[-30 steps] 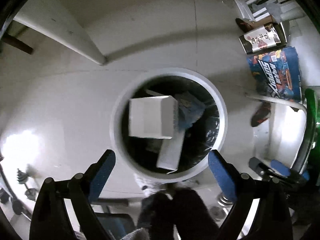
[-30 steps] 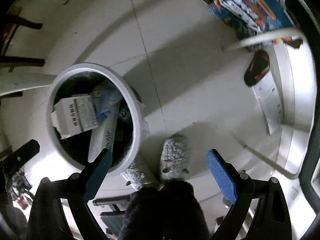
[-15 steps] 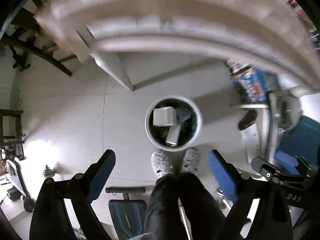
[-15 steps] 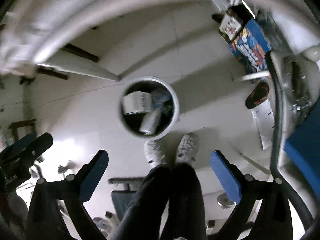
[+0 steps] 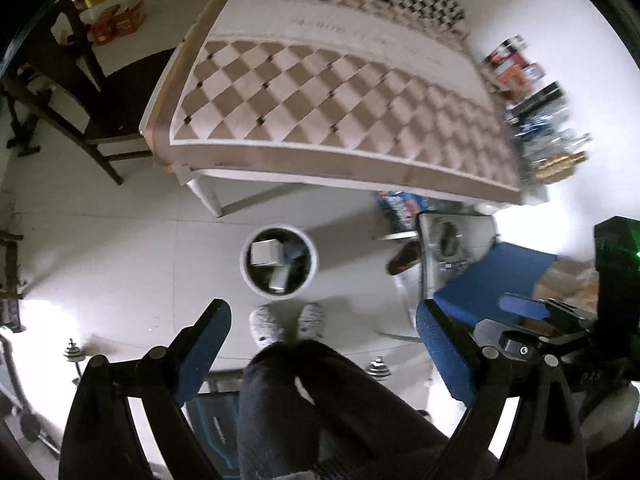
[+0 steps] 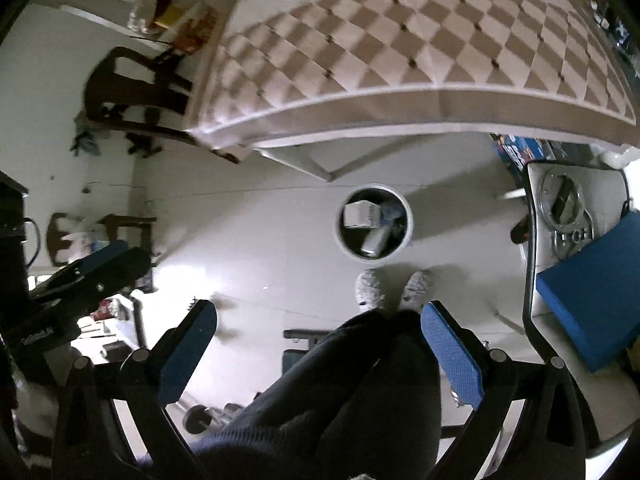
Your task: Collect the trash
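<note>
My left gripper (image 5: 322, 354) hangs high above the floor with its blue-padded fingers (image 5: 208, 340) spread wide and nothing between them; my right gripper (image 6: 320, 350) is the same, fingers (image 6: 452, 354) wide apart and empty.

Little writing can be read from up here. A faint line of grey lettering runs across the pale band of the checkered cloth on the bench (image 5: 340, 92), too smeared to make out. The blue printed carton (image 5: 400, 204) on the floor under the bench edge carries white letters I cannot read, and the white box (image 6: 358, 214) in the bin shows a dark label patch on its side, too small to read.

The trash bin (image 5: 280, 266) is a round white pail with a dark liner, standing on the floor straight ahead of my fingers, just beyond my grey fuzzy slippers (image 5: 264, 326). Inside lie the white box, a longer pale carton (image 5: 280, 280) leaning below it, and something bluish (image 5: 296, 250) crumpled beside them.

My dark trouser legs (image 6: 360, 392) cover the lower middle of both views. A blue pad (image 6: 592, 304) and a white chair (image 6: 532, 240) sit off beyond my right finger, partly cut by the frame. The shelf goods (image 5: 536, 120) beyond the bench are blurred.
</note>
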Motion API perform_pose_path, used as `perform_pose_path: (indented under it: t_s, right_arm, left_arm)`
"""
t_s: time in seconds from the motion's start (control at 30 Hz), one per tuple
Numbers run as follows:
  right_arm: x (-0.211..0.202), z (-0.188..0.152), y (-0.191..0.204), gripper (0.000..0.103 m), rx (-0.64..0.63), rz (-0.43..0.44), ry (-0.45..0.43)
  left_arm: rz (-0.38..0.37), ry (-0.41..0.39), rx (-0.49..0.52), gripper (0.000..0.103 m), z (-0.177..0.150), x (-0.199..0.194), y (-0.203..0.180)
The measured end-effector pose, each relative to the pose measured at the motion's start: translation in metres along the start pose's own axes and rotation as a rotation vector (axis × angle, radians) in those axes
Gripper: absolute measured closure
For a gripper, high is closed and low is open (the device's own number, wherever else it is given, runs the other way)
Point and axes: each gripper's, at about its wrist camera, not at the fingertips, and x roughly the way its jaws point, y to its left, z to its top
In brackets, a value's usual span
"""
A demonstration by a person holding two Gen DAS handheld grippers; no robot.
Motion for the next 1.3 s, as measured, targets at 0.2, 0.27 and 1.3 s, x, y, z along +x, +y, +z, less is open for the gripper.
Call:
perform_pose_path:
  t_s: [0.2,0.27,1.3]
  right_arm:
    - [-0.061,-0.016,0.019,0.0,-0.012,0.06,-0.041]
    - [-0.077,-0.021,0.023,0.0,-0.016,0.072,-0.053]
    - [-0.106,-0.033,0.018,0.0,-0.023,0.099,-0.046]
  left_arm:
    - [-0.052,-0.021,0.005,0.009,-0.01,-0.04,-0.009]
    - [-0.061,-0.024,0.014,0.009,-0.013,-0.049,-0.012]
    - [-0.118,-0.035,0.046,0.0,-0.012,-0.066,-0.031]
